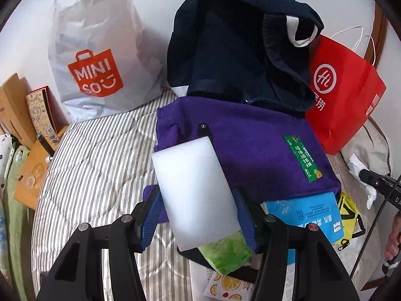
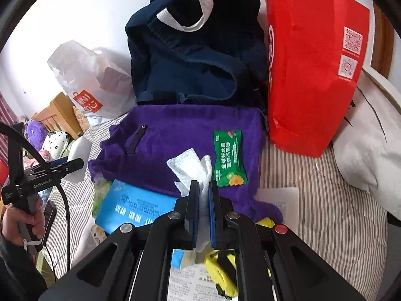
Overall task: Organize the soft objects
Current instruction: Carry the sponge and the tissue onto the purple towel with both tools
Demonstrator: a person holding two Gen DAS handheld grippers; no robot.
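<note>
Left hand-held gripper [image 1: 198, 215]: jaws half-spread, blue pads clamping 1 white foam block [image 1: 195, 190] above the purple towel [image 1: 250, 145]. Right hand-held gripper [image 2: 204, 208]: jaws nearly together, pinching 1 crumpled white tissue [image 2: 193, 168] over the same towel, beside the green sachet [image 2: 228, 158]. Towel lies on the striped bed [image 2: 313, 200], in front of the navy bag [image 2: 195, 57] and the red paper bag [image 2: 313, 75].

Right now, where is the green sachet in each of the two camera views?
Left wrist view: the green sachet lies right of centre, on the purple towel, near its right edge.
Right wrist view: the green sachet lies at centre, just right of the white tissue.
Shared landmark: the red paper bag stands right of the towel in both.
</note>
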